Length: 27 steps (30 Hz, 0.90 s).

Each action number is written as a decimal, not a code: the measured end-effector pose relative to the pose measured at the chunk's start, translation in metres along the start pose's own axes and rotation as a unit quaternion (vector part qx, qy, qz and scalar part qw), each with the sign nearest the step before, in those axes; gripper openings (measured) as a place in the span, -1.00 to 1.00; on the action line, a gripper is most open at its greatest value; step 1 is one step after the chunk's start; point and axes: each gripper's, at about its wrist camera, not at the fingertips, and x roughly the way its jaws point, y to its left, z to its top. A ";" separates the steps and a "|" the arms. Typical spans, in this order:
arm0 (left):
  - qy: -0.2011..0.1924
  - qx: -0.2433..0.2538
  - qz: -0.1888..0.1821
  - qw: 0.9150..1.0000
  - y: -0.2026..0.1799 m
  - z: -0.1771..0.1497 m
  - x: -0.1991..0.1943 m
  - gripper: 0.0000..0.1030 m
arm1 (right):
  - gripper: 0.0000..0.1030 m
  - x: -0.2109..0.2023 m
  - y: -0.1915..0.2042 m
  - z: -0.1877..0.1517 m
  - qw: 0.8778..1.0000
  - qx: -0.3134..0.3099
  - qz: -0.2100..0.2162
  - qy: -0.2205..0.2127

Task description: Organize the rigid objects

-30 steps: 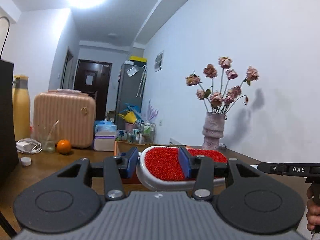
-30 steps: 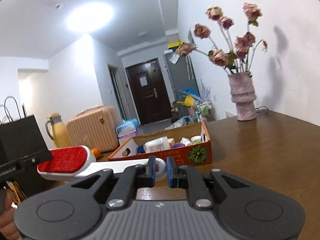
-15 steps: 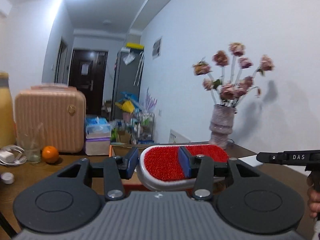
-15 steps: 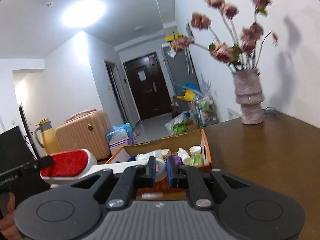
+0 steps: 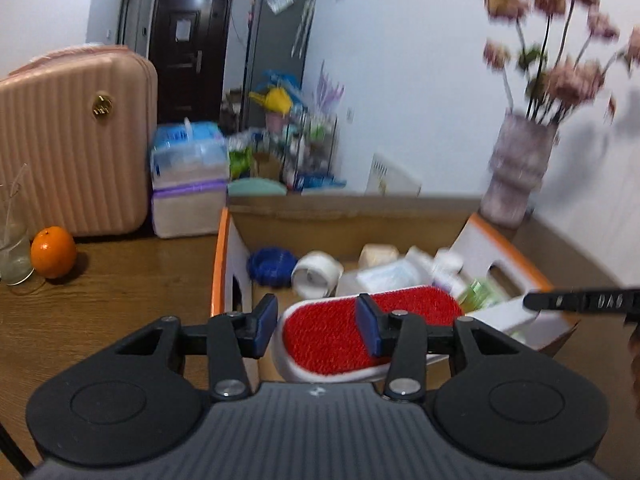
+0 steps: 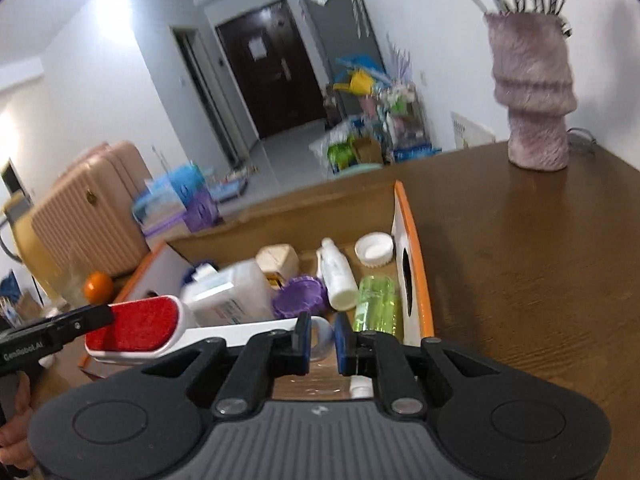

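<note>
A white lint brush with a red pad [image 5: 340,332] hangs over the open cardboard box [image 5: 224,240]. My left gripper [image 5: 316,324] is around its red head, jaws close to its sides. My right gripper [image 6: 322,340] is shut on the brush's white handle end [image 6: 248,330]; the red head [image 6: 136,324] shows at the left of the right wrist view. The box [image 6: 412,248] holds bottles, a blue lid [image 5: 272,266], a purple lid [image 6: 298,298] and a green bottle [image 6: 376,308].
An orange [image 5: 53,252] and a glass [image 5: 12,256] stand on the brown table [image 6: 540,260] left of the box. A pink suitcase [image 5: 76,140] stands behind. A vase of dried roses [image 6: 534,92] stands at the far right of the table.
Both grippers have carried the brush forward and tilted down, from in front of the box to over its open inside. The grips look unchanged.
</note>
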 end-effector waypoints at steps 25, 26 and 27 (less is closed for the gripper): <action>-0.193 0.083 0.073 0.975 -0.050 0.019 -0.080 1.00 | 0.57 -0.064 0.064 0.016 0.971 -0.155 -0.068 -0.168; -0.216 0.080 0.068 0.971 -0.052 0.015 -0.087 1.00 | 0.69 -0.072 0.066 0.010 0.962 -0.171 -0.076 -0.198; -0.235 0.073 0.063 0.967 -0.053 0.010 -0.095 1.00 | 0.72 -0.078 0.066 0.004 0.954 -0.181 -0.084 -0.222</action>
